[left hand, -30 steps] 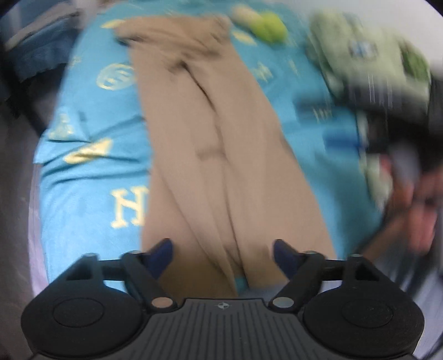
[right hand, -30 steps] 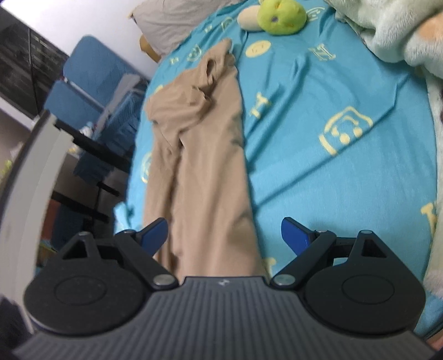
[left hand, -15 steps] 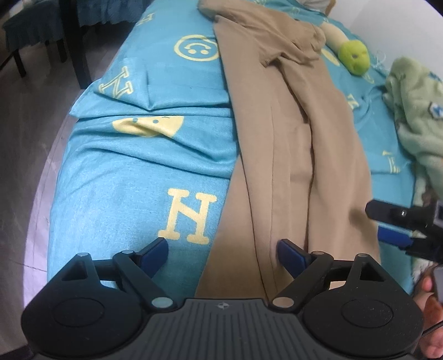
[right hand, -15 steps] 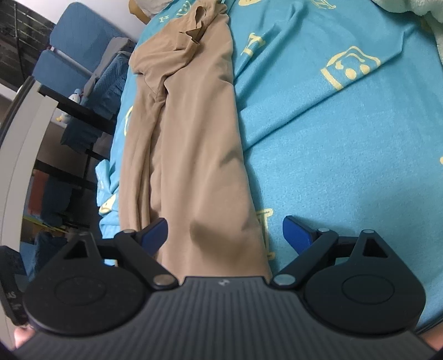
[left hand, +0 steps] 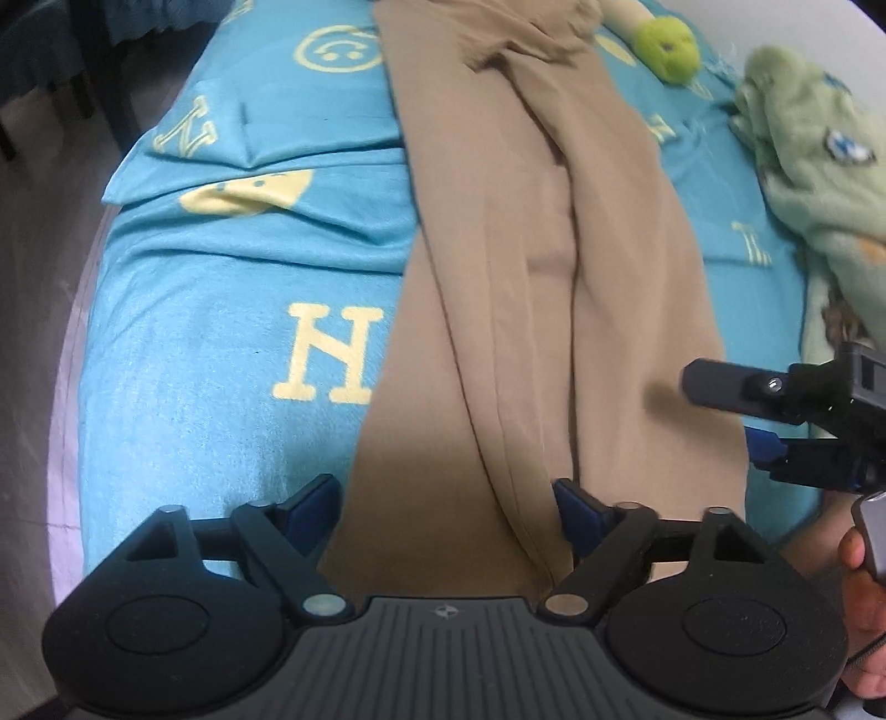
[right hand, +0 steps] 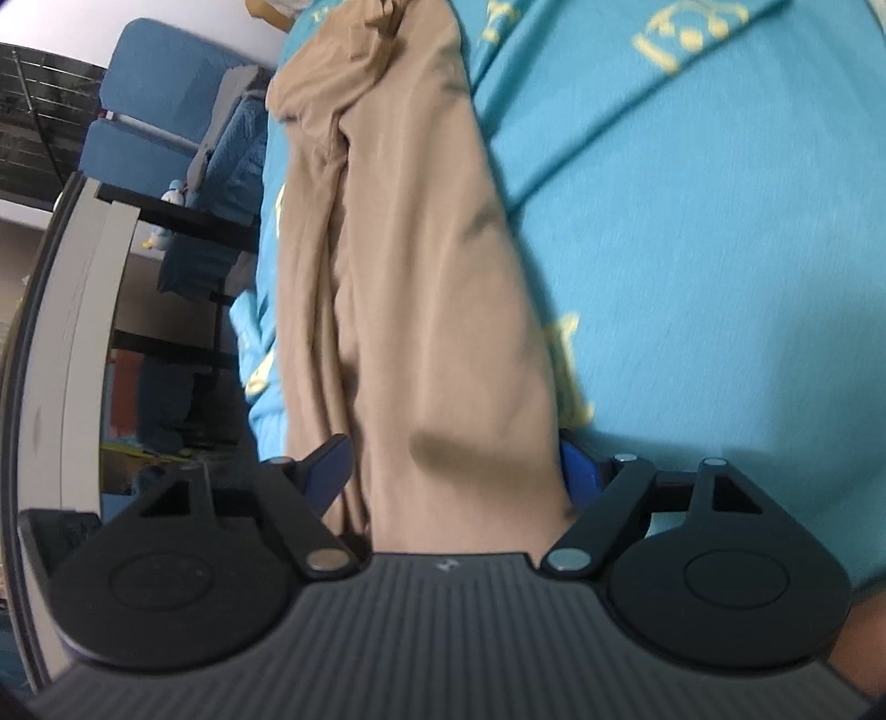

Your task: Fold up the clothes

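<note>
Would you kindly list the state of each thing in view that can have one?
Trousers: laid out lengthwise on the bed, legs together, not yet folded.
Left gripper: open, jaws just been closing, astride the trouser hem.
Right gripper: open, jaws just been closing, trouser leg between them.
Sheet: spread, creased.
Green blanket: crumpled.

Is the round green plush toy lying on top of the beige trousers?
No, the green plush toy lies on the blue bedsheet, to the right of the beige trousers, near their far end.
</note>
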